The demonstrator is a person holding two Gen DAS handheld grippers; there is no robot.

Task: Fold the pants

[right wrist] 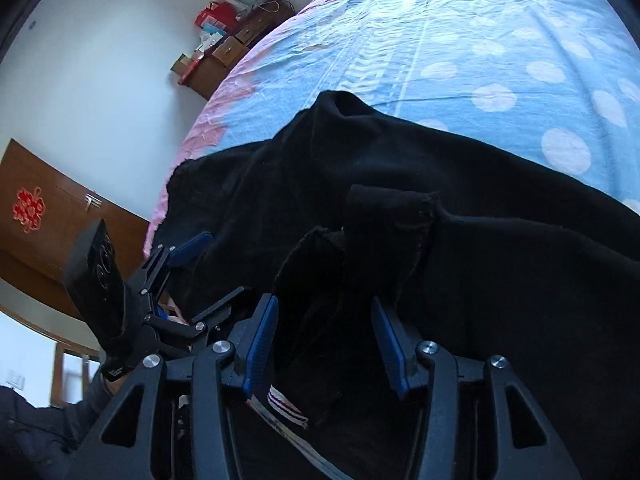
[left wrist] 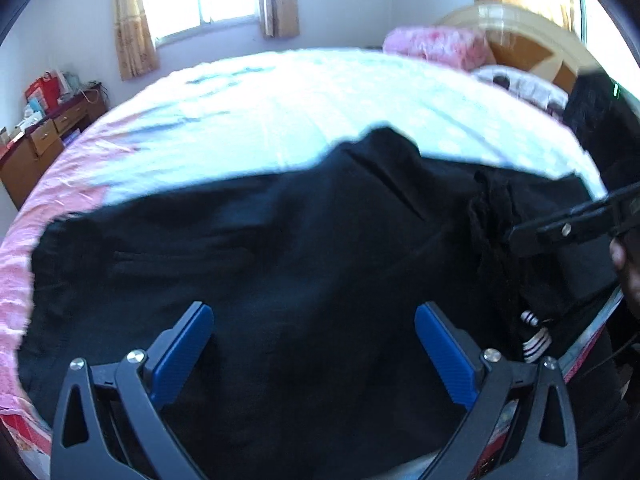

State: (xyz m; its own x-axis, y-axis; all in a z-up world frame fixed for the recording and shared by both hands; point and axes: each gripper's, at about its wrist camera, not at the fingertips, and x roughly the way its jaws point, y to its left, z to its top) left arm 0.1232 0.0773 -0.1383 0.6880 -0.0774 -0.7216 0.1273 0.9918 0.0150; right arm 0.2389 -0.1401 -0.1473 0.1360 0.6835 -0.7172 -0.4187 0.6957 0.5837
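Black pants lie spread across the near part of a bed, rumpled, with a raised fold at the far edge; they also fill the right wrist view. My left gripper is open, its blue pads wide apart just above the cloth, holding nothing. It shows from the side in the right wrist view. My right gripper is open over a bunched hem or waist edge, with cloth lying between the pads. Its fingers enter the left wrist view from the right, at the bunched cloth.
The bed sheet is blue with white dots and a pink border. Pink pillows and a wooden headboard are at the far right. A wooden desk with clutter stands by the wall. A striped ribbon lies near.
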